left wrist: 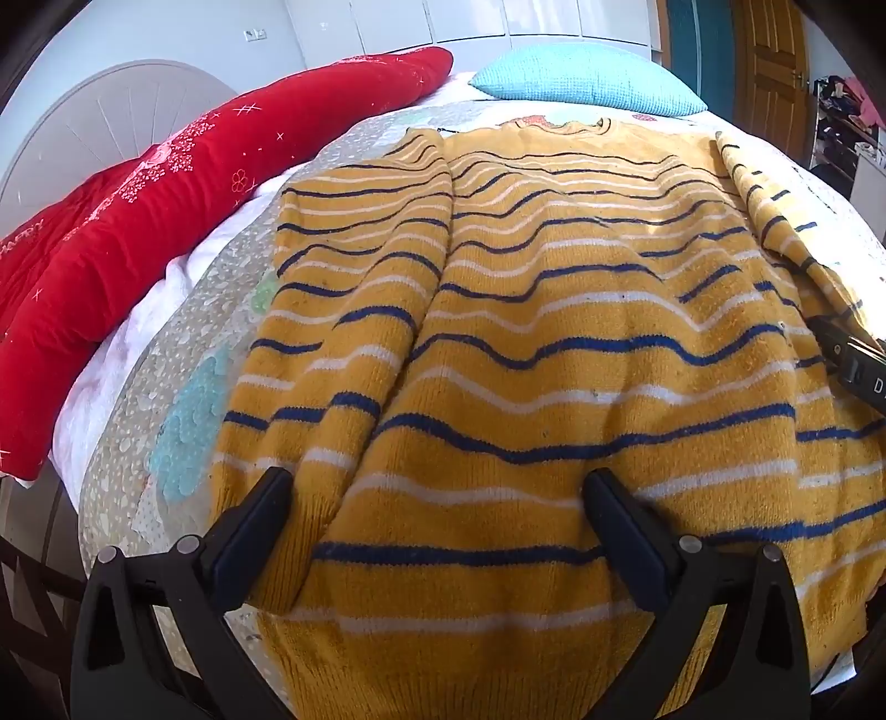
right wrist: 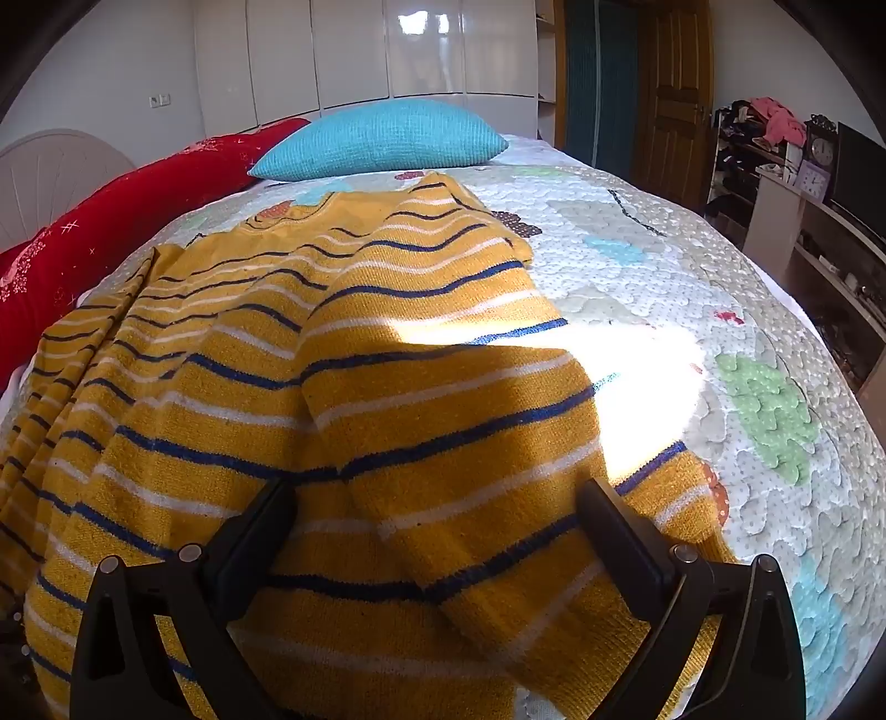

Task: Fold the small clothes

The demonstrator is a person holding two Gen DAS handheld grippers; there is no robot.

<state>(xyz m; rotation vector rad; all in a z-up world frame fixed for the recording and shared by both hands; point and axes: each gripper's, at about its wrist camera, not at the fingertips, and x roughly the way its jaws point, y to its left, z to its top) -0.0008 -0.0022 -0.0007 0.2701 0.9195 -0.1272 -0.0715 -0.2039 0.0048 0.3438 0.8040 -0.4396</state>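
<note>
A mustard-yellow sweater (left wrist: 554, 343) with blue and white stripes lies spread flat on the bed, neck at the far end. Its sleeves lie folded in along both sides. My left gripper (left wrist: 437, 493) is open, jaws wide apart, just above the sweater's near hem and left sleeve cuff. My right gripper (right wrist: 437, 498) is open over the sweater (right wrist: 310, 387), with the right sleeve (right wrist: 454, 421) lying between its fingers. Part of the right gripper shows at the right edge of the left wrist view (left wrist: 855, 363).
The bed has a quilted patterned cover (right wrist: 720, 332). A red bolster (left wrist: 127, 221) lies along the left, a turquoise pillow (left wrist: 587, 75) at the far end. A white headboard (left wrist: 99, 122), white wardrobes (right wrist: 387, 50), a wooden door (right wrist: 675, 94) and cluttered shelves (right wrist: 775, 155) surround the bed.
</note>
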